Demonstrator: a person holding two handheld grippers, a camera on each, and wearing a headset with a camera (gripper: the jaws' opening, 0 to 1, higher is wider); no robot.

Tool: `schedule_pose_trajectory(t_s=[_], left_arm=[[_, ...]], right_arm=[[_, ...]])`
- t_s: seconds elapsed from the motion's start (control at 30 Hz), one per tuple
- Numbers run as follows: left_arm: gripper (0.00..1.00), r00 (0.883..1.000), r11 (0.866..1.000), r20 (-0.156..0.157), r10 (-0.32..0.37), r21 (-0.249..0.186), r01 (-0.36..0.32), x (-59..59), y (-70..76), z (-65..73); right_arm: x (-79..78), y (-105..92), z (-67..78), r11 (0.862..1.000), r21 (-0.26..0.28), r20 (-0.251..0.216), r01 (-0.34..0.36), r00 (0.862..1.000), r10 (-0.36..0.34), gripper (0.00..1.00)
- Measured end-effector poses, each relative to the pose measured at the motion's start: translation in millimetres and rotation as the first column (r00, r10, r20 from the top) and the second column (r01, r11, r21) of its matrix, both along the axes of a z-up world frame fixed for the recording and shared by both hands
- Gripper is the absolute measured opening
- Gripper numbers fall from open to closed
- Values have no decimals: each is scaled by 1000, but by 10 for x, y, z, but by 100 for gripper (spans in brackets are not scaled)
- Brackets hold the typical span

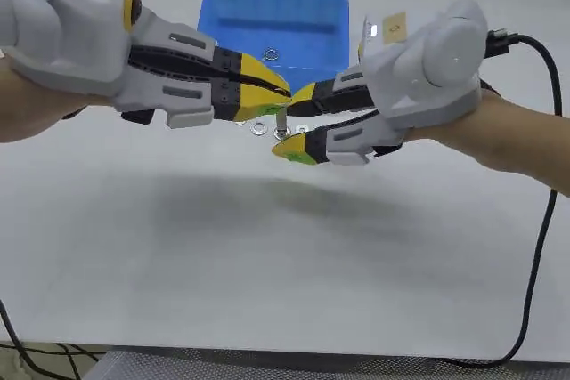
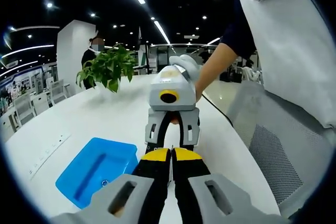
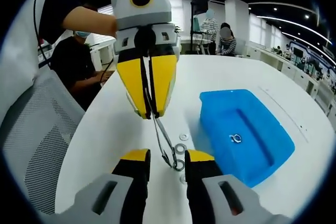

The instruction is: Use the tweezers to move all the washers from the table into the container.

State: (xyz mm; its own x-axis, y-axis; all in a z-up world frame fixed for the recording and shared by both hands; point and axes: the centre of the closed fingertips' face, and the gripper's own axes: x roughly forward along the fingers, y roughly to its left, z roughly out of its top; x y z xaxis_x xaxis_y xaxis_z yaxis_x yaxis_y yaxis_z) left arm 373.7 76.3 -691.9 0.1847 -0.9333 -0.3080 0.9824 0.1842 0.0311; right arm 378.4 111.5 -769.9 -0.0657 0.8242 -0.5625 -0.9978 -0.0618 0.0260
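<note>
Benchtop close-up: slim metal tweezers (image 3: 161, 140) point tips-down among small silver ring washers (image 3: 180, 148) on white table (image 3: 105, 129).

Right gripper view, upper ctr: left gripper (image 3: 148, 111), yellow-tipped jaws clamped on tweezers' top end. Bottom of frame: right gripper (image 3: 168, 157), jaws apart, holding nothing, tweezer tips btwn them. Three washers lie in a row at lower ctr, just left of blue rectangular plastic container (image 3: 247, 129), w/ one more washer inside it. Can't tell if tips touch the lowest washer.
</note>
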Motion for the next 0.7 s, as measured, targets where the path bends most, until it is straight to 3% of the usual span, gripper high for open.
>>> schedule_pose_trajectory(t_s=[0.23, 0.43, 0.6, 0.67, 0.7], left_arm=[[5, 1000, 1000, -7, 1, -3, -1, 14, 3, 0], [5, 1000, 1000, -10, 4, -4, -4, -2, 10, 1], [5, 1000, 1000, -11, 8, -3, -8, -10, -6, 6], [5, 998, 999, -34, 52, -9, -52, 36, -7, 11], [5, 997, 998, -25, 69, -7, -69, 64, -4, 14]], right_arm=[[-15, 31, -44, 999, -31, 47, -40, 998, 41, 15], [-13, 21, -75, 997, -48, 65, -55, 996, 58, 12], [-22, 16, -76, 995, -50, 115, -82, 990, 87, 10], [0, 15, -75, 997, -47, 118, -66, 990, 71, 10], [12, 15, -74, 998, -43, 105, -47, 993, 52, 10]])
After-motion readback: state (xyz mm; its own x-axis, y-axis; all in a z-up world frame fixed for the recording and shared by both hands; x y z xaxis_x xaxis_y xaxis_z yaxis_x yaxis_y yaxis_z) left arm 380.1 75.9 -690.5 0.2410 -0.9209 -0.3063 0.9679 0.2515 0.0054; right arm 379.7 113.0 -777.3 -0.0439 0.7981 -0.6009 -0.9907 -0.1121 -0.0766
